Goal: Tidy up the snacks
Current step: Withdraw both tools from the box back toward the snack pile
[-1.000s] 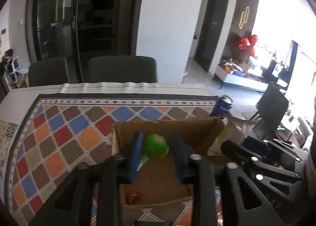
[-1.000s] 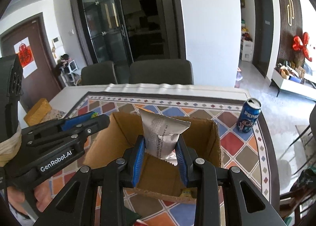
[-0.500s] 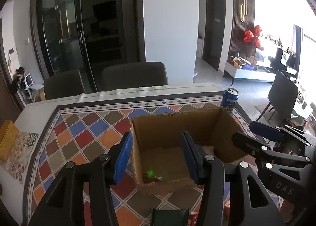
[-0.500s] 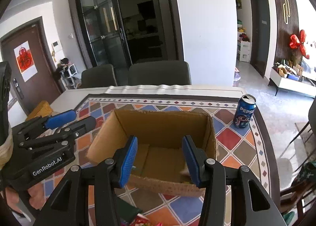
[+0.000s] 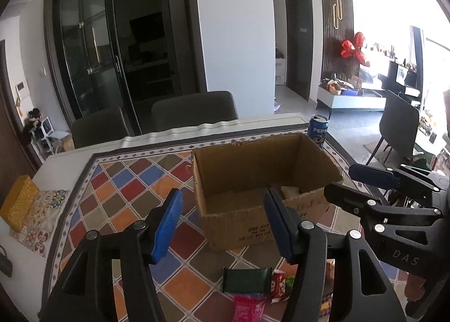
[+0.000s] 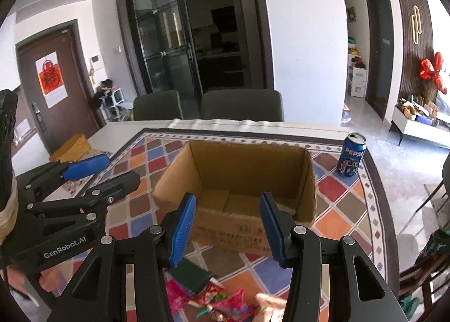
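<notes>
Brown corrugated cardboard makes up the open box [image 6: 242, 181] that stands on the table's cloth of coloured diamonds [image 6: 337, 189], and everything else is placed from it. The left gripper [image 5: 222, 226] hangs over the cloth just in front of the box's near left corner; its blue-padded jaws are opening, with nothing between them. The right gripper [image 6: 227, 226] hangs before the box's near wall, its jaws standing partly apart and empty, the printed side of the box showing through the gap. In the left wrist view a pale packet [image 5: 291, 191] lies on the box floor near the right front corner; what else is inside the box cannot be told. On the cloth in front of the box, below both grippers, lies a loose heap of snacks: a dark green packet [image 6: 194, 274], a pink wrapper [image 6: 175, 298], a red one [image 5: 278, 284] and further red and pink wrappers [image 6: 230, 305]. A blue Pepsi can [image 6: 351, 157] stands upright beyond the box's far right corner, near the table edge. Behind the box two dark chairs [image 6: 242, 105] stand at the far side of the table. A yellow box [image 5: 18, 202] lies well to the left of the cardboard box.
</notes>
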Demonstrator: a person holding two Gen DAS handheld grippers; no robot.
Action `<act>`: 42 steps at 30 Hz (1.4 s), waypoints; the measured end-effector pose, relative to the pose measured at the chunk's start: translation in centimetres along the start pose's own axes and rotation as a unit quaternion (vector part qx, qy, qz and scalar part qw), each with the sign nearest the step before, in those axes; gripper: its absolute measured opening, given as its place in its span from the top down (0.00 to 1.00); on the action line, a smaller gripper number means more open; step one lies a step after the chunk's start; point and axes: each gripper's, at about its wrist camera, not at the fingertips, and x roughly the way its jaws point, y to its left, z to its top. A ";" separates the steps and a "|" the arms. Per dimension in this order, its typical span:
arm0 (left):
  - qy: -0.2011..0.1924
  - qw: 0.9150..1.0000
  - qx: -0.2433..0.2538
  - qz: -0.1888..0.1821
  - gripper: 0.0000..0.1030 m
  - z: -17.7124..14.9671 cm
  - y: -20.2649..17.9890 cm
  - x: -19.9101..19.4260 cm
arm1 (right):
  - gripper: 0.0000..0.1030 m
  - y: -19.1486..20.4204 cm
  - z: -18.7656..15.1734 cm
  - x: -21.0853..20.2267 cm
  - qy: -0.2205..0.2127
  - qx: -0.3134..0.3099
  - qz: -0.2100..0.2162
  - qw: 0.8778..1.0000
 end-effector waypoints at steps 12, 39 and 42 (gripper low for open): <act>-0.003 1.000 0.007 -0.004 0.37 -3.6 -0.5 -3.0 | 0.53 2.2 -3.3 -2.1 0.005 -0.015 0.025 1.000; 0.138 0.990 -0.002 -0.038 0.36 -14.2 -1.3 0.2 | 0.53 3.6 -13.3 0.3 0.138 -0.024 0.046 0.989; 0.159 0.986 -0.004 -0.048 0.36 -15.2 -1.3 1.4 | 0.53 3.4 -14.2 1.1 0.155 -0.026 0.043 0.987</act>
